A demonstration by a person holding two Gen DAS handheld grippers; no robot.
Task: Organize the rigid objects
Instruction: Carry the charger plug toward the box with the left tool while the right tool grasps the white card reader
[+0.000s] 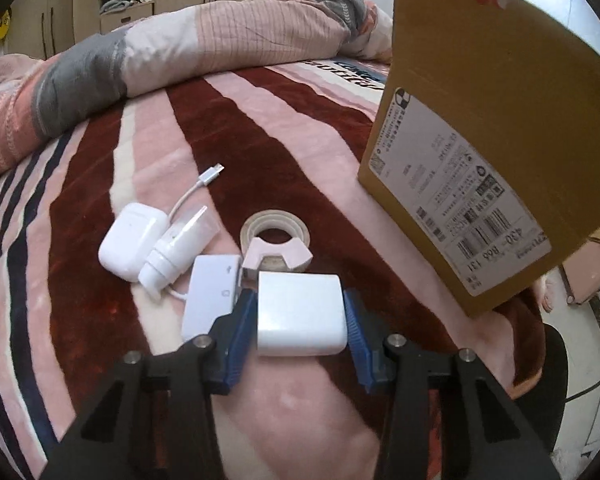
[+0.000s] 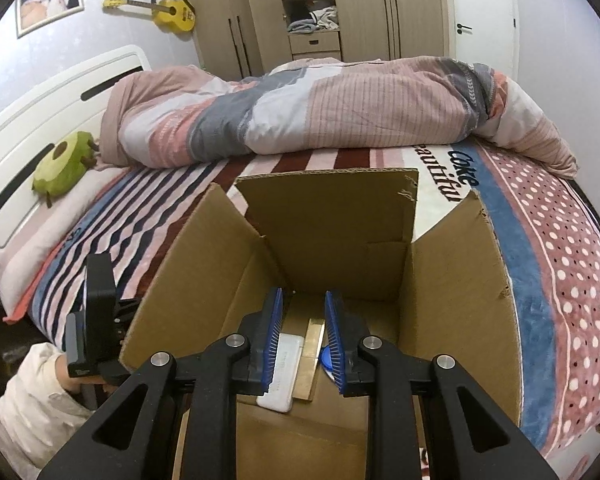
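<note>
In the left wrist view my left gripper [image 1: 301,304] is shut on a white square charger block [image 1: 302,314], just above the striped blanket. Beyond it lie a white adapter hub [image 1: 210,300] with a cable, a white earbud case [image 1: 132,236], a small white tube [image 1: 180,244], a tape roll [image 1: 275,232] and a pink holder [image 1: 278,258]. A cardboard box [image 1: 480,152] stands to the right. In the right wrist view my right gripper [image 2: 302,312] is open and empty over the open box [image 2: 204,264]. A flat white device [image 2: 284,376] and a blue item [image 2: 326,360] lie inside.
A rolled pink and grey quilt [image 2: 320,108] lies across the far side of the bed. A green plush toy [image 2: 62,168] sits by the headboard. The left hand-held gripper body [image 2: 96,320] shows left of the box. Wardrobes stand behind.
</note>
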